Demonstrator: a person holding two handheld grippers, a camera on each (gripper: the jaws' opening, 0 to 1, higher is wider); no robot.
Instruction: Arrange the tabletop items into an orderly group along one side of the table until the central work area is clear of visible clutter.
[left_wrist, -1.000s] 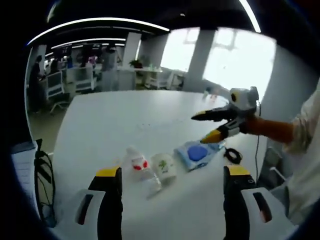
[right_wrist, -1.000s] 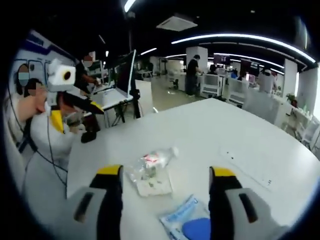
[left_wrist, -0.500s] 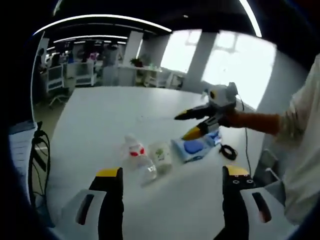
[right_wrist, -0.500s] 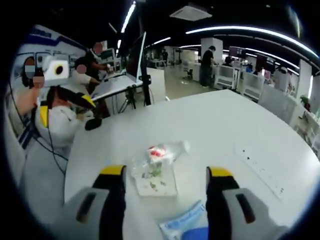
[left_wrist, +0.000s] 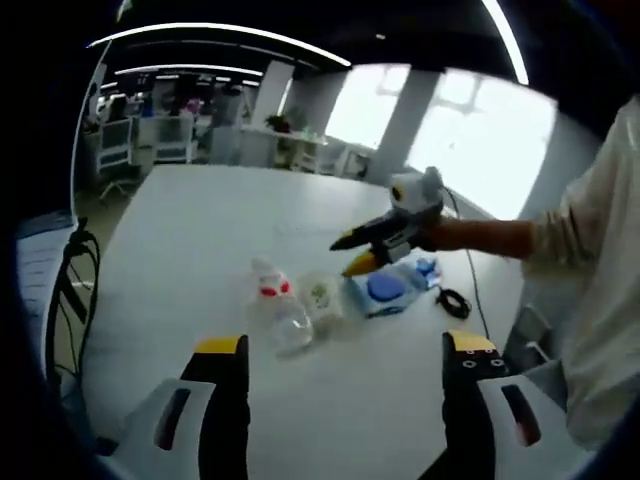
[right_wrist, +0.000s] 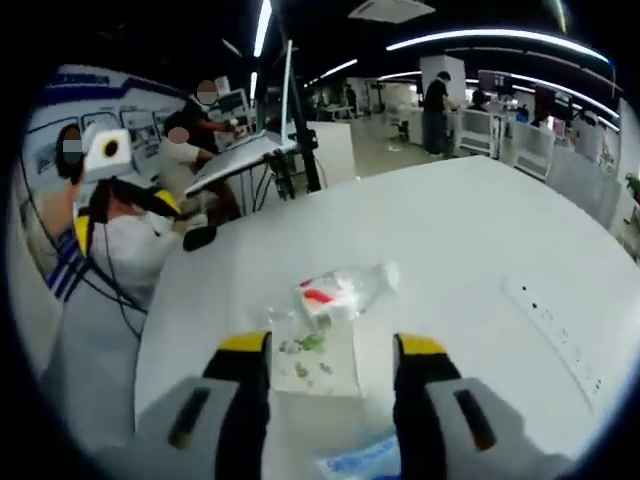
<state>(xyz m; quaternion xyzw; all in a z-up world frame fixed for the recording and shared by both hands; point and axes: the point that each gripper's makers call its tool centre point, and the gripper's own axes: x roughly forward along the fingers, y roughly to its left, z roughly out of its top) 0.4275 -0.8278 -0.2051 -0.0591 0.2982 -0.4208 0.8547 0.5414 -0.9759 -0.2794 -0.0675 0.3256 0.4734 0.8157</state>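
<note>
While both grippers are held with fingers spread, right gripper is poised above tissue pack, plastic bottle lying beside, white counter beneath.

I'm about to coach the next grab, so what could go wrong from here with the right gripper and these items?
The right gripper is open over the white packet, which lies flat on the table; flat packets may slip from the jaws. The clear bottle lies on its side touching the packet, so it could roll if nudged. The blue pack sits close beside them and may get pushed.
</note>
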